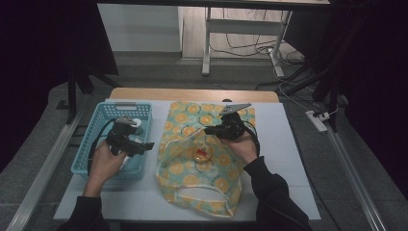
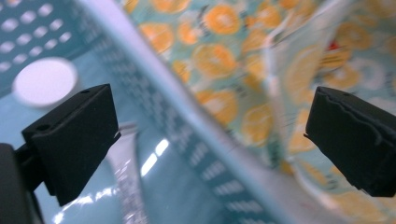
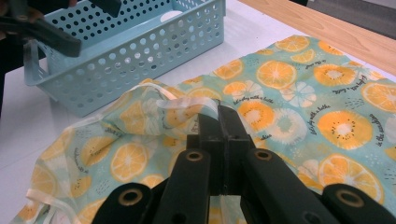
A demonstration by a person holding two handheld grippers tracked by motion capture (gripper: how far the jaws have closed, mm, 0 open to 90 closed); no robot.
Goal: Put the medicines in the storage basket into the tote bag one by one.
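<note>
Bagging step, judged midway: right tongs point(image 3: 219, 122) pressed together, pinching the thin rim of the soft orange-print bag point(image 1: 192, 144) lying on the bench point(image 1: 288, 144), holding its mouth up. Left tongs point(image 2: 210, 135) spread, empty, over the rigid perforated blue basket point(image 1: 91, 161). Next probably calls for gripping the round white-capped item point(image 2: 44, 81) in the basket.

High overhead view; gripper views close, sharing basket point(image 3: 140, 51).

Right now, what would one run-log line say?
right gripper: shut on bag rim | left gripper: open, over basket | white-capped item: in basket
</note>
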